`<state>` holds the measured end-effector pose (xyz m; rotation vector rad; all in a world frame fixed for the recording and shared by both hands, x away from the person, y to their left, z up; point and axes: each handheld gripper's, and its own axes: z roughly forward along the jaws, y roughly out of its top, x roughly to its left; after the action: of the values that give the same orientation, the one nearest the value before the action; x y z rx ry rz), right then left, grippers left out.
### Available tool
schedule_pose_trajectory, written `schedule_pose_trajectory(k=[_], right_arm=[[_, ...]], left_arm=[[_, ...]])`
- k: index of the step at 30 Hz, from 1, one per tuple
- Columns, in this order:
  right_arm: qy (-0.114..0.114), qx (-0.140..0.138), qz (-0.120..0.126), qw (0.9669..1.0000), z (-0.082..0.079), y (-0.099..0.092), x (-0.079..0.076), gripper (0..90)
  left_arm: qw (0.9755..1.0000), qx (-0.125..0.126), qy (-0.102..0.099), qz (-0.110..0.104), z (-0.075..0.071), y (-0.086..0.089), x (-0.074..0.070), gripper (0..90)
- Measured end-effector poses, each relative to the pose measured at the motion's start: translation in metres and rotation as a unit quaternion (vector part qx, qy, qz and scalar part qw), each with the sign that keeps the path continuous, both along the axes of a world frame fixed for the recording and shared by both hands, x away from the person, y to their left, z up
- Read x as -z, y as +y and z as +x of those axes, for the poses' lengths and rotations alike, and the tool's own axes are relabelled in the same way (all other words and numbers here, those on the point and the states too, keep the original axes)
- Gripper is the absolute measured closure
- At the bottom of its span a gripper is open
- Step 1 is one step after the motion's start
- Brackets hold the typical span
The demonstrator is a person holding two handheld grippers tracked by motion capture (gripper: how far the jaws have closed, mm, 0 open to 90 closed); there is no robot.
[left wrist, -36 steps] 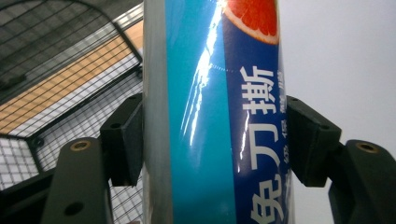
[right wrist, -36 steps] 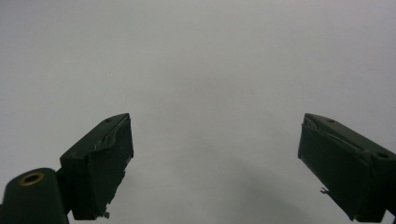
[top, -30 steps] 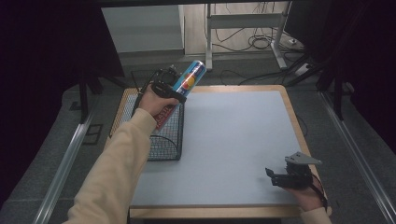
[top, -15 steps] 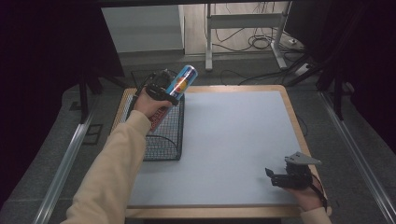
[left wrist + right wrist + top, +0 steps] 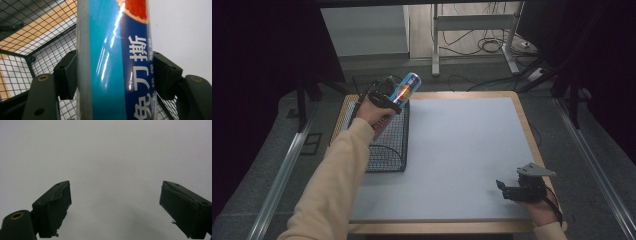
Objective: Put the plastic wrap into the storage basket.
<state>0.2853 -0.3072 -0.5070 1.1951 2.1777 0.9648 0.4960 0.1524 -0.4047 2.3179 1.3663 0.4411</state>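
While the tin is aloft, notes as follows.

Left tool: pinching a tall blue printed tin, jaws clamped on opposite sides of its body, as the left gripper view shows.
Tin position: held tilted above the far end of the black wire basket, top end leaning toward the grey mat; not touching the mesh.
Right tool: jaws spread wide with nothing between them, resting low at the near right corner of the bench.
Slip risk: the tin wall looks smooth and glossy, and the pads grip a narrow band; judged that a tilt or jolt could let it slide or pivot through the jaws.
Snag risk: the tin's lower end hangs near the basket's upper rim; a careless swing could knock the rim or shove the light basket.
Edges: basket sits along the left side of the bench, its outer wall near the wooden border.
Open room: the mat is bare between basket and right tool; ample space to set down there.
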Motion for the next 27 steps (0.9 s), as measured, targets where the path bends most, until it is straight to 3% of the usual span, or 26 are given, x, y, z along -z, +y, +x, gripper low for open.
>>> schedule_pose_trajectory(k=[7,12,16,21,27], right_arm=[[0.000,-0.001,0.001,1.0000,0.000,0.000,0.000,10.5],[0.000,-0.001,0.000,1.0000,0.000,0.000,0.000,10.6],[0.000,-0.001,0.000,1.0000,-0.001,0.000,0.000,10.6],[0.003,0.000,-0.001,1.0000,0.000,0.000,0.001,10.5],[0.002,0.000,-0.001,1.0000,-0.001,0.000,0.000,10.5]], left_arm=[[0.9998,-0.011,0.010,0.010,0.007,0.002,0.009,31.9],[0.9985,-0.014,0.017,0.049,0.010,0.001,0.018,31.9],[0.9982,-0.016,0.025,0.053,0.013,0.001,0.026,31.9],[0.9955,-0.014,0.040,0.085,0.019,0.000,0.034,31.8],[0.9952,-0.017,0.039,0.088,0.022,-0.001,0.034,31.7]])
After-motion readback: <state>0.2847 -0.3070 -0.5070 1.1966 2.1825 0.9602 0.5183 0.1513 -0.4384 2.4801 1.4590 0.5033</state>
